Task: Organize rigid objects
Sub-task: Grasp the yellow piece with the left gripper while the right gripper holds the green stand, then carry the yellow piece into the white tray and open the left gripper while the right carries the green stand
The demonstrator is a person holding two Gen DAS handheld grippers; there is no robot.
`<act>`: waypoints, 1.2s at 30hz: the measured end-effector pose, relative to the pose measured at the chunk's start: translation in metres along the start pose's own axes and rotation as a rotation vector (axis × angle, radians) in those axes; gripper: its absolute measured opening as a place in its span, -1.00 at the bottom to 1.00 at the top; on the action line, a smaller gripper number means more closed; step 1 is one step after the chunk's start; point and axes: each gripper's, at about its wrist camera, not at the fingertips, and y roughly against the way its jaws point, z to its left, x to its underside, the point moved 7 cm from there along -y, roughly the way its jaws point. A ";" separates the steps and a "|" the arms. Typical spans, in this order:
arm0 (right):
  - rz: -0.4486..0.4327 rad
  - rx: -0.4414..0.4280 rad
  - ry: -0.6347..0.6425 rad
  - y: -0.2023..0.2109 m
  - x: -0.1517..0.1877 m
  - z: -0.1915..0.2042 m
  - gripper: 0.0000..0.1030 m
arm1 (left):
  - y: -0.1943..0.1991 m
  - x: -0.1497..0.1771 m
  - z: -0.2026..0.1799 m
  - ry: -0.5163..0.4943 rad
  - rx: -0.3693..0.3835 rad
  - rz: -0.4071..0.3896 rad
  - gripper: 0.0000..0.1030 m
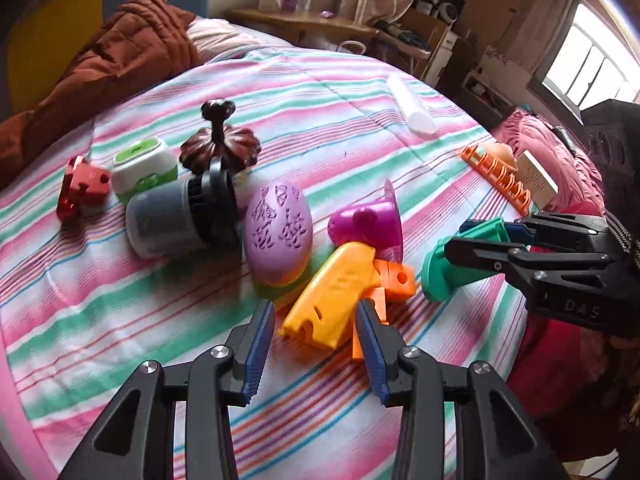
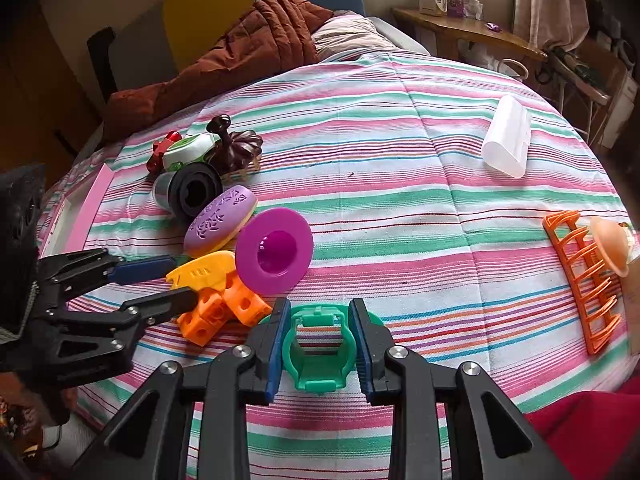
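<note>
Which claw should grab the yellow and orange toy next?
The left gripper: its open fingers sit right at the yellow and orange toy. The right gripper is already clamped on the green ring piece.

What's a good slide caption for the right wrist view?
Right gripper shut on green plastic ring clip over striped bedspread.

Left gripper [image 1: 316, 326] points down, jaws apart and empty — right gripper [image 2: 320, 340] clamped shut.
</note>
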 end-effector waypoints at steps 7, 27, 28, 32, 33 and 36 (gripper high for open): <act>0.000 -0.004 -0.010 0.000 -0.001 -0.002 -0.41 | 0.003 0.003 0.004 0.009 0.028 -0.020 -0.35; 0.011 -0.029 -0.013 -0.002 0.001 0.002 -0.41 | 0.022 0.033 0.031 0.075 -0.117 -0.023 -0.32; 0.010 -0.026 -0.008 -0.002 0.001 0.002 -0.41 | 0.021 0.034 0.033 0.086 -0.121 -0.019 -0.36; -0.011 -0.011 -0.008 0.001 -0.001 0.000 -0.42 | 0.032 0.039 0.045 0.145 -0.117 -0.048 -0.47; -0.017 -0.012 -0.015 0.002 -0.003 -0.002 -0.42 | 0.036 0.039 0.048 0.158 -0.115 -0.057 -0.47; -0.023 -0.016 -0.029 0.004 -0.003 -0.005 -0.42 | 0.050 0.040 0.055 0.195 -0.100 -0.085 -0.47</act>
